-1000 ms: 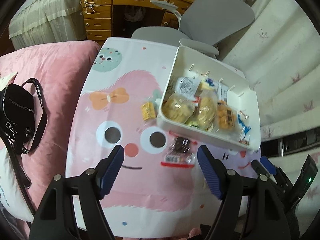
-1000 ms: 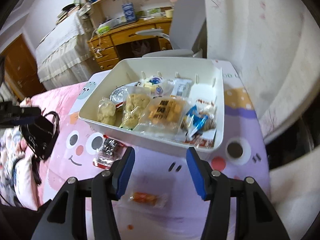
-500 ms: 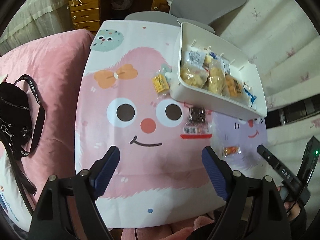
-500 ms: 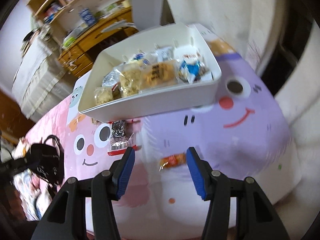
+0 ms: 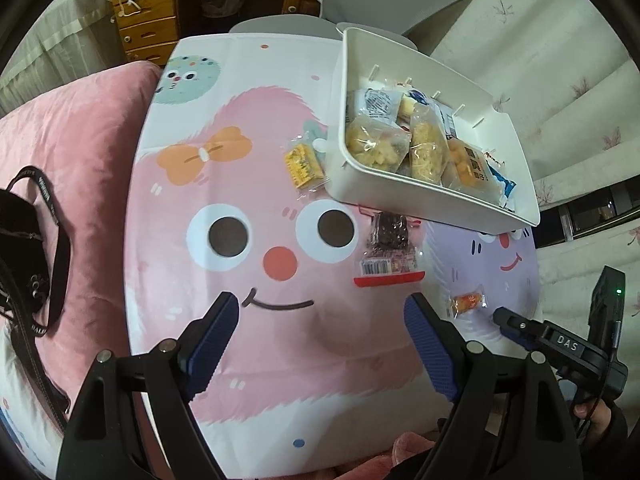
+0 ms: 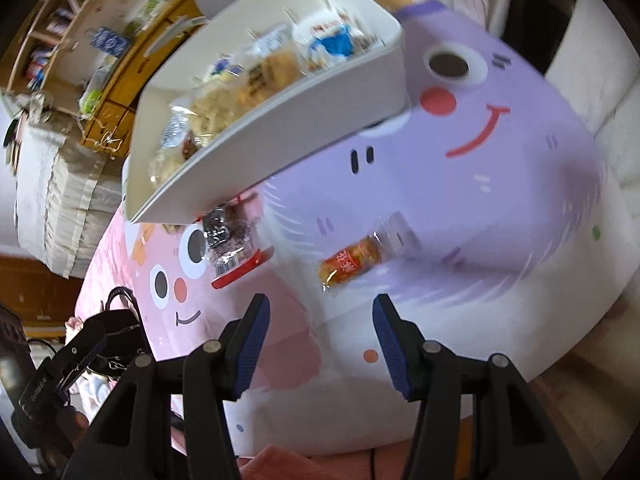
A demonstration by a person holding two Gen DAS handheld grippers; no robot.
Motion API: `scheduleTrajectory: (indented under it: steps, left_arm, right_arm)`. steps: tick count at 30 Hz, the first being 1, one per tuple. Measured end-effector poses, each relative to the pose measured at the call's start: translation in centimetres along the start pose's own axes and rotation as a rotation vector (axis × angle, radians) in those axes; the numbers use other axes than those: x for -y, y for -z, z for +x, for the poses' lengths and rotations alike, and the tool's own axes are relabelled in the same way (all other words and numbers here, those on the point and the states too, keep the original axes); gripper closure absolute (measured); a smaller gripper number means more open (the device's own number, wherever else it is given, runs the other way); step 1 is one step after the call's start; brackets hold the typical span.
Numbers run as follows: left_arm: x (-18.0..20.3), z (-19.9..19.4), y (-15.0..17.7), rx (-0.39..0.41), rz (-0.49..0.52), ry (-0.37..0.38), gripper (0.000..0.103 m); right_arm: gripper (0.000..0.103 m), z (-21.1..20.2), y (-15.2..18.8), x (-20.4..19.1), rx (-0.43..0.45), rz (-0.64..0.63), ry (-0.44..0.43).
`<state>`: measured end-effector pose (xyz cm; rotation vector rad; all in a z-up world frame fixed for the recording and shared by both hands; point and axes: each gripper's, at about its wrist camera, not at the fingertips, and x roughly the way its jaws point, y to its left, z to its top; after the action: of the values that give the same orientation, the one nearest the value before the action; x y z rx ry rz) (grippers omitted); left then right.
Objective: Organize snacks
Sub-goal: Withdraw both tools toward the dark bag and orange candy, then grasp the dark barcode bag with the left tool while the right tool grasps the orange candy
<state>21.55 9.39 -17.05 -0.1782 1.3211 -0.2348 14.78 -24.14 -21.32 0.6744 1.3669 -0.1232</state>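
Right wrist view shows the small orange snack packet (image 6: 352, 262) lying loose on the cartoon mat (image 6: 500, 200), near its front edge and apart from the white bin (image 6: 280, 128) of snacks, with the right gripper (image 6: 318, 344) wide open behind it, probably to grasp it, while the left gripper (image 5: 322, 344) waits open and empty.

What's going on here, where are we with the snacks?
Both grippers are open and empty. Most snacks already sit in the white bin. Three packets lie loose on the cartoon mat: a yellow one beside the bin, a dark one in front of it, and a small orange one just ahead of the right gripper.
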Motion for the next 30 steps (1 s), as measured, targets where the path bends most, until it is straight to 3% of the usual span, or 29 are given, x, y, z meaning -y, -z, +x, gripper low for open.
scheduleTrajectory:
  steps: [11, 19, 30]
  left_arm:
    - [3.1, 6.8, -2.7, -0.104, 0.046, -0.004, 0.019]
    - [5.2, 11.0, -4.4, -0.132, 0.070, 0.019, 0.018]
    - [6.7, 14.2, -5.4, -0.145, 0.069, 0.017, 0.018]
  right_arm:
    - [0.049, 3.8, -2.1, 0.8, -0.098, 0.078, -0.023]
    - [0.050, 5.5, -4.1, 0.6, -0.146, 0.065, 0.029]
    - [0.061, 6.4, -5.6, -1.7, -0.195, -0.081, 0.126]
